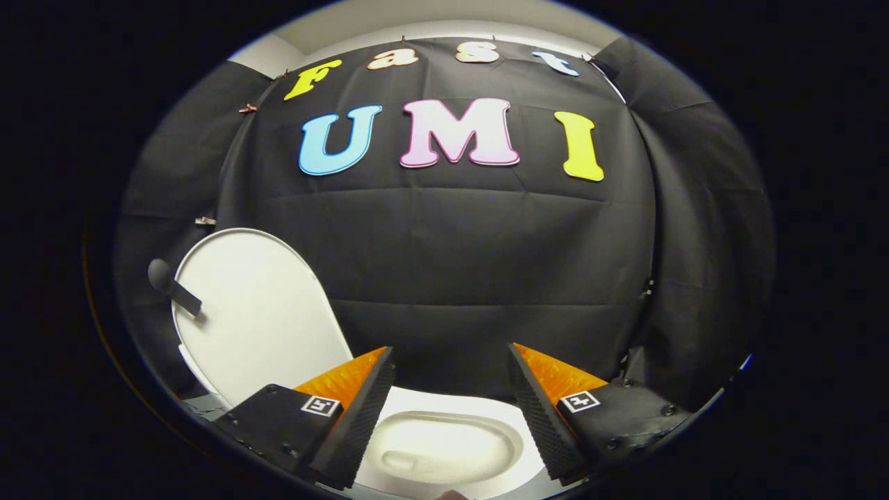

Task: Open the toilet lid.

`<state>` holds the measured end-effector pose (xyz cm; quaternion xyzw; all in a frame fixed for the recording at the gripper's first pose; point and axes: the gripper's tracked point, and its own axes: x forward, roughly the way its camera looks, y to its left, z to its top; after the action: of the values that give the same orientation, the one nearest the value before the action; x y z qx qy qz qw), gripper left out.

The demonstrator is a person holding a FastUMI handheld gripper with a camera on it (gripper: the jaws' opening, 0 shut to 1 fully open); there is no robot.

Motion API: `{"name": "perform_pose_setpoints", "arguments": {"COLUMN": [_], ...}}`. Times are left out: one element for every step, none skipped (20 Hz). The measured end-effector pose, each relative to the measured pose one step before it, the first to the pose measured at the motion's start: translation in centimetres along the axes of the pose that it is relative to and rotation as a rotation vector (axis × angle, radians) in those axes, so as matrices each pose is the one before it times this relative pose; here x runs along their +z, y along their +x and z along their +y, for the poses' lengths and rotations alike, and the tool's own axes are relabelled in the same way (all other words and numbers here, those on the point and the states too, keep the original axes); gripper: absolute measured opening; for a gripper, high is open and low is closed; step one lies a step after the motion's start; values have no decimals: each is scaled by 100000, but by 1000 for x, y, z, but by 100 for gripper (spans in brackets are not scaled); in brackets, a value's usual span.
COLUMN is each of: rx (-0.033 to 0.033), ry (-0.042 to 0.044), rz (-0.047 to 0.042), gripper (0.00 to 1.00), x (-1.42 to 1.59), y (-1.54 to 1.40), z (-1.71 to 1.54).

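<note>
— White, glossy and oval: is that the plastic toilet lid (260,312) standing up beside the fingers?

— Yes. The white oval plastic toilet lid is raised, nearly upright, leaning back against the black cloth wall (486,264) of the booth. It sits beyond and to the left of the left finger, whose tip overlaps its lower edge in the picture; whether they touch I cannot tell.

— And that dark piece on it?

— A short black tab with a rounded end (170,285) sticks out from the lid's upper left edge.

— What is the hand-held gripper doing?

— The hand-held gripper (451,364) has its two fingers spread wide apart, with nothing between them. Its ridged pads (361,410) face each other across the gap.

— What lies under that gap?

— The white ceramic toilet bowl (444,444), uncovered, with its smooth seat rim around an oval basin. It is below and between the fingers, the lid rising from its left side.
</note>
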<state>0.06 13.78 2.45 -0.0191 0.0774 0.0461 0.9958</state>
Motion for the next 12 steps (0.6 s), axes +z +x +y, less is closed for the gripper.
{"name": "perform_pose_setpoints", "arguments": {"rx": [-1386, -378, -508, -617, -166, -394, 110, -23, 62, -215, -131, -487], "ry": [759, 1409, 831, -139, -791, -557, -389, 149, 337, 557, 186, 351], "rz": [-306, -437, -506, 4, -156, -275, 129, 57, 48, -200, 32, -505], "gripper": [99, 99, 99, 99, 99, 99, 99, 99, 99, 99, 99, 99], "x": [-306, -197, -86, -224, -148, -26, -122, -80, -108, 1, 16, 109], "y": [192, 175, 197, 205, 146, 90, -19, 56, -18, 37, -37, -60], "z": [-696, -422, -300, -373, -226, -318, -208, -242, -199, -320, -256, -297]}}
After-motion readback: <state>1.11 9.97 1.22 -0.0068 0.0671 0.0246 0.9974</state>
